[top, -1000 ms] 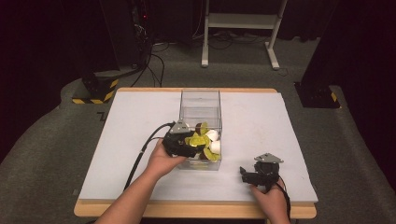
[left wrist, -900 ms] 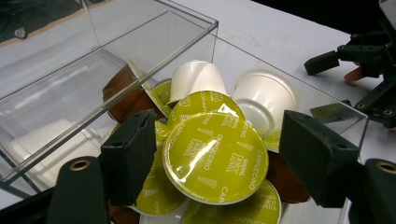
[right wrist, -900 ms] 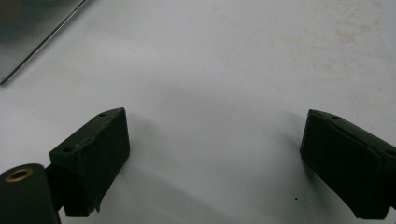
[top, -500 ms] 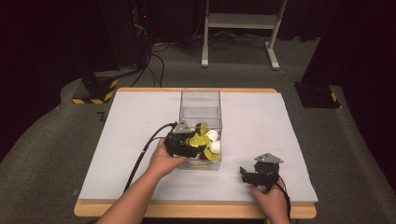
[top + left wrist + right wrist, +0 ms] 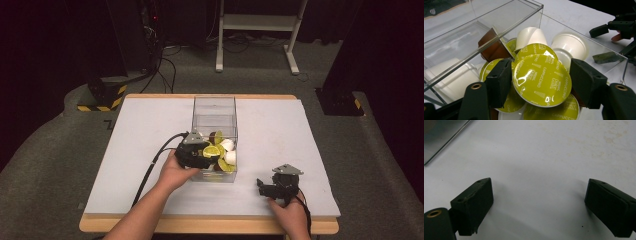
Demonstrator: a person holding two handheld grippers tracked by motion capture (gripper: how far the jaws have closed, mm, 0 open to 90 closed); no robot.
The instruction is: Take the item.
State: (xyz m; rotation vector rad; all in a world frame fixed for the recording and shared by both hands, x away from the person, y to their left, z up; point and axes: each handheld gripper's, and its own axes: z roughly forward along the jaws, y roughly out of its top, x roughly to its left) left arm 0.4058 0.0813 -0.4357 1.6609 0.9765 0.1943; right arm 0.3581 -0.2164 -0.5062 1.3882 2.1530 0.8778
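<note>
A clear plastic box [image 5: 215, 98] stands mid-table with several coffee capsules piled at its near end. My left gripper [image 5: 212, 153] reaches into that end from the left. Its jaws sit against both sides of a green-lidded cappuccino capsule [image 5: 541, 80], whose foil faces the camera of my left gripper [image 5: 540, 72]. White capsules [image 5: 570, 47] and a brown capsule [image 5: 491, 48] lie behind it, with more green ones underneath. My right gripper [image 5: 263, 185] rests low over the white table near the front right. In its own view the right gripper [image 5: 539, 203] is open, with bare table between the jaws.
The box's clear wall [image 5: 461, 37] and upper rim pass close to the left jaw. The white tabletop [image 5: 150, 130] spreads wide around the box. Black cables [image 5: 150, 172] trail from the grippers toward the front edge. Dark equipment and a white stand [image 5: 255, 30] are on the floor beyond.
The left gripper has stayed at the capsule pile, barely shifting. The right gripper has not moved.
</note>
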